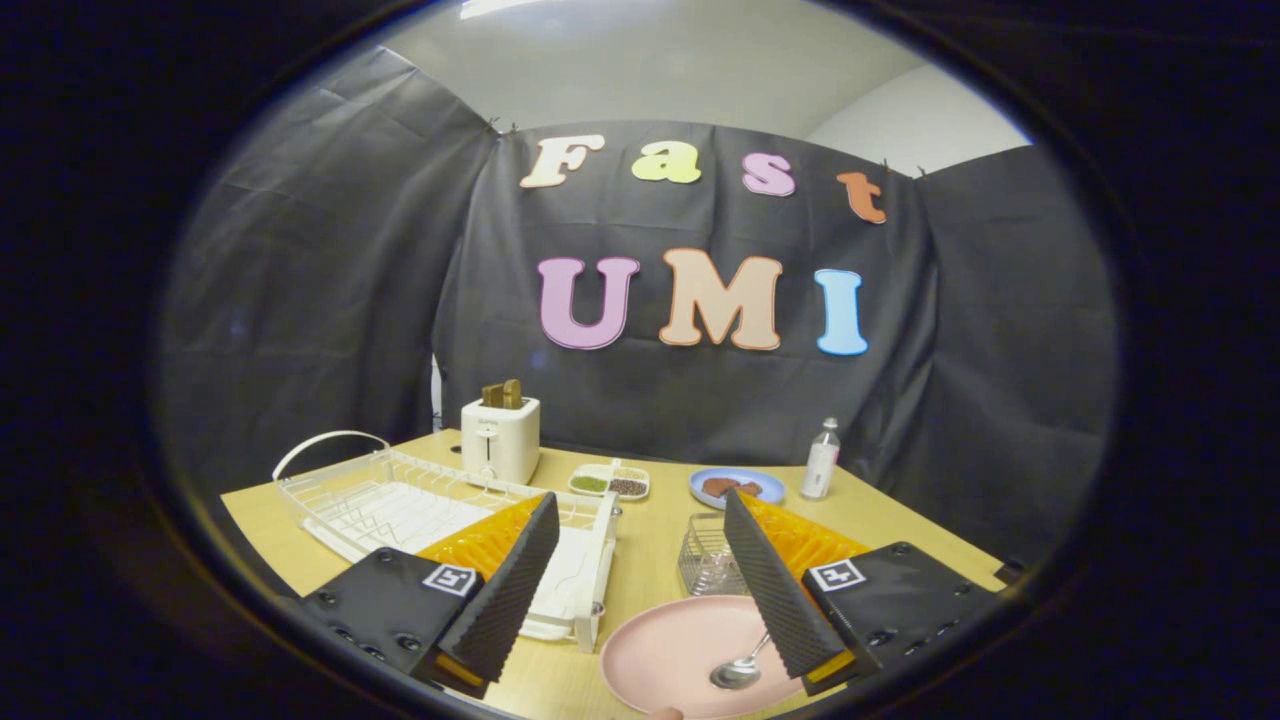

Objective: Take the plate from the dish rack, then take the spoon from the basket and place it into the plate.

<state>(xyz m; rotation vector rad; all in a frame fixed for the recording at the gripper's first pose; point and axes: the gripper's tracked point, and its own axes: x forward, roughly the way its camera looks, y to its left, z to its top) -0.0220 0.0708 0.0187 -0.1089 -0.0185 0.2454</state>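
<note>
A pink plate (680, 650) lies flat on the wooden table (650, 545), below my right finger. A metal spoon (738, 672) rests in the plate, its handle running up behind the right finger. The white dish rack (400, 500) stands beyond my left finger and holds no dishes that I can see. A small wire basket (708, 560) sits on the table beside the right finger, just past the plate. My gripper (640, 515) is open and raised above the table, with nothing between its fingers.
At the back of the table stand a white toaster (500, 438) with bread in it, a small white tray (610, 484) with two compartments of food, a blue plate (738, 486) with brown food and a clear bottle (821, 460). Black cloth walls close the booth behind.
</note>
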